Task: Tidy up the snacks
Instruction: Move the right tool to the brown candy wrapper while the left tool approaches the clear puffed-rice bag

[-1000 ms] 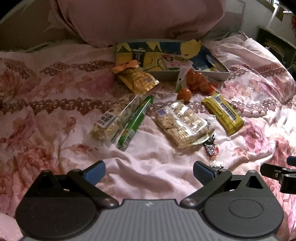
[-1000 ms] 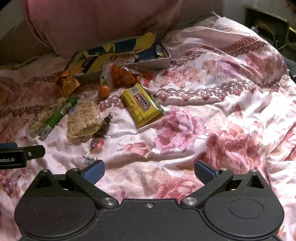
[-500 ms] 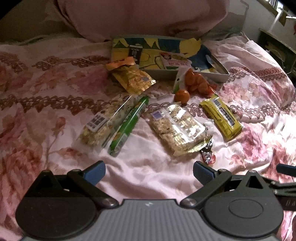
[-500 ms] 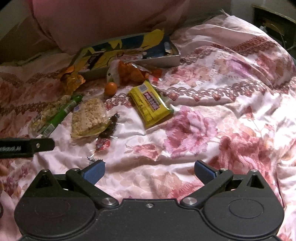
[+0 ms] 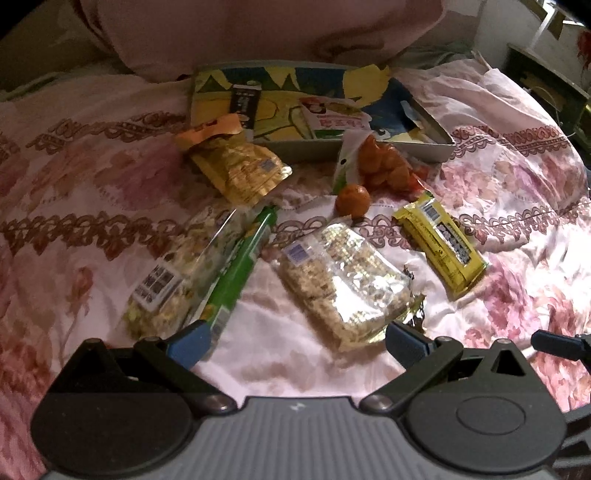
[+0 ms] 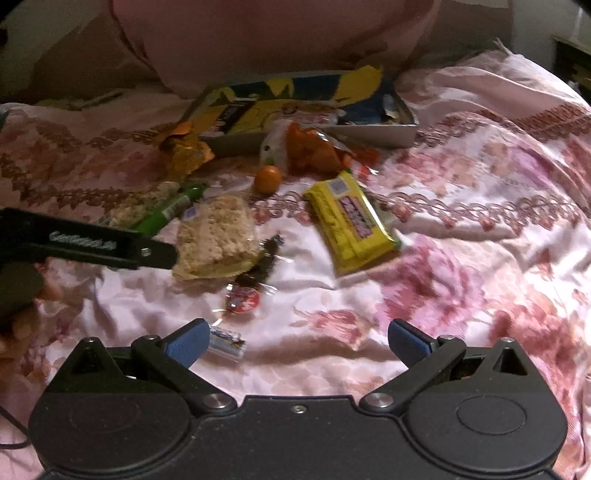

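Observation:
Snacks lie scattered on a floral bedspread in front of a shallow cartoon-printed tray (image 5: 424, 153) (image 6: 402, 134). In the left wrist view my left gripper (image 5: 295, 341) stands open, low over a clear rice-cake pack (image 5: 343, 286), with a green stick pack (image 5: 240, 269) and a clear cereal bag (image 5: 170, 280) by its left finger. A yellow bar (image 5: 439, 245) (image 6: 354, 225), a small orange (image 5: 352, 199) (image 6: 268, 179), a gold pouch (image 5: 240, 171) and a bag of oranges (image 5: 384, 166) lie farther off. My right gripper (image 6: 297, 341) is open, empty, near a red candy (image 6: 242, 301).
A pink pillow (image 5: 258, 33) rises behind the tray. A small blue-and-white wrapped sweet (image 6: 227, 341) lies by the right gripper's left finger. The left gripper's arm (image 6: 92, 243) crosses the right wrist view at the left. Dark furniture (image 5: 546, 88) stands beyond the bed's right side.
Both grippers have moved forward toward the snacks, which now look larger. The left gripper has come down over the rice-cake pack. Both stay open; no snack has moved.

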